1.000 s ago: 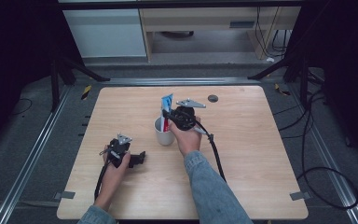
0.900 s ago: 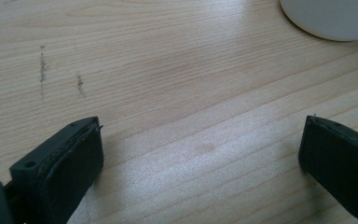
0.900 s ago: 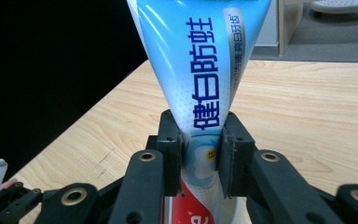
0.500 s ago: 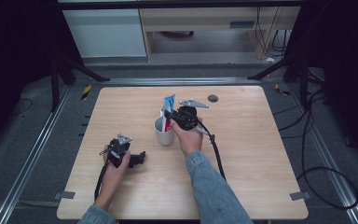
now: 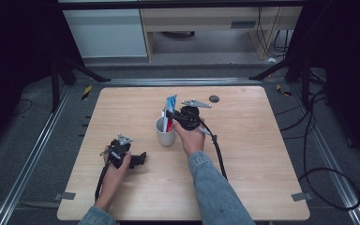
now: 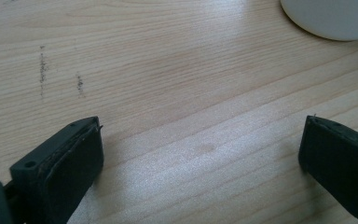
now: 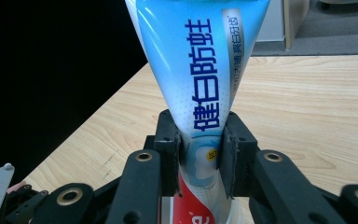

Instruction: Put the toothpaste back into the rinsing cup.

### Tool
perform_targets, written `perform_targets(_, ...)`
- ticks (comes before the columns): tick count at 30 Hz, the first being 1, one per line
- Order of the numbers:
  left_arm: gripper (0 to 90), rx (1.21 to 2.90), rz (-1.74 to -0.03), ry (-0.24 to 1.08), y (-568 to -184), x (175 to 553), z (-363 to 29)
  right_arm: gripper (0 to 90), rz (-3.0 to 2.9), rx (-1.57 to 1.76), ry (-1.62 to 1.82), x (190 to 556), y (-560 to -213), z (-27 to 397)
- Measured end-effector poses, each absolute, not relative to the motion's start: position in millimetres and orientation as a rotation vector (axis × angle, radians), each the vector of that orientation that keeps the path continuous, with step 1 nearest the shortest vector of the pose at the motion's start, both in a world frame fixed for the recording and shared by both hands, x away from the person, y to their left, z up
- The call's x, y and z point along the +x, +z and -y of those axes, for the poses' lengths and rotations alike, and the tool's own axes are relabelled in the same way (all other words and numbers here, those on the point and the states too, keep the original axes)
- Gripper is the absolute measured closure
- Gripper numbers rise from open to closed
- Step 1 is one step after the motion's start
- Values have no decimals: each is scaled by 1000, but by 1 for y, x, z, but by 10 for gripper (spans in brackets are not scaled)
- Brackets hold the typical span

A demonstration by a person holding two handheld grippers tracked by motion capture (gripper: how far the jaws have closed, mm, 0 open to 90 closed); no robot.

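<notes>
Right hand-held gripper (image 7: 199, 154) level above the cup (image 5: 166, 136), clamped on the upright toothpaste tube (image 7: 200, 70); left hand-held gripper (image 6: 200, 158) wide open, low over the table (image 5: 262, 178).

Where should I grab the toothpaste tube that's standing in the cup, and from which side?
Grip the toothpaste tube on its narrow lower body just above the white cup rim, pads on its two flat faces, coming in level from the side. It stands upright and fans wide toward the top; the right gripper holds it so.

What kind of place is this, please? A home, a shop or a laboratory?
Probably a laboratory or recording room, not a home: a bare wooden table stands between metal floor rails, with dark stands and loose cables around it, and a plain cabinet behind.
</notes>
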State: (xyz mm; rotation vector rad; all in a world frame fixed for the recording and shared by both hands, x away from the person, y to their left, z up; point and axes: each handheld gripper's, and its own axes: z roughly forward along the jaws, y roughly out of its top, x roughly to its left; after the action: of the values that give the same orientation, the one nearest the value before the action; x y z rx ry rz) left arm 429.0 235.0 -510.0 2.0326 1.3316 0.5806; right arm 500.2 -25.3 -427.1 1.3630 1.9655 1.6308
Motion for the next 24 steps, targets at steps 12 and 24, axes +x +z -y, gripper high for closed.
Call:
perform_targets(12, 0, 2033, -1332, 580, -510, 429, -235, 691, -1974, 1318, 1577, 498, -424, 22)
perform_targets(24, 0, 2034, -1331, 580, -510, 429, -235, 618, -1962, 1343, 1586, 498, -422, 27)
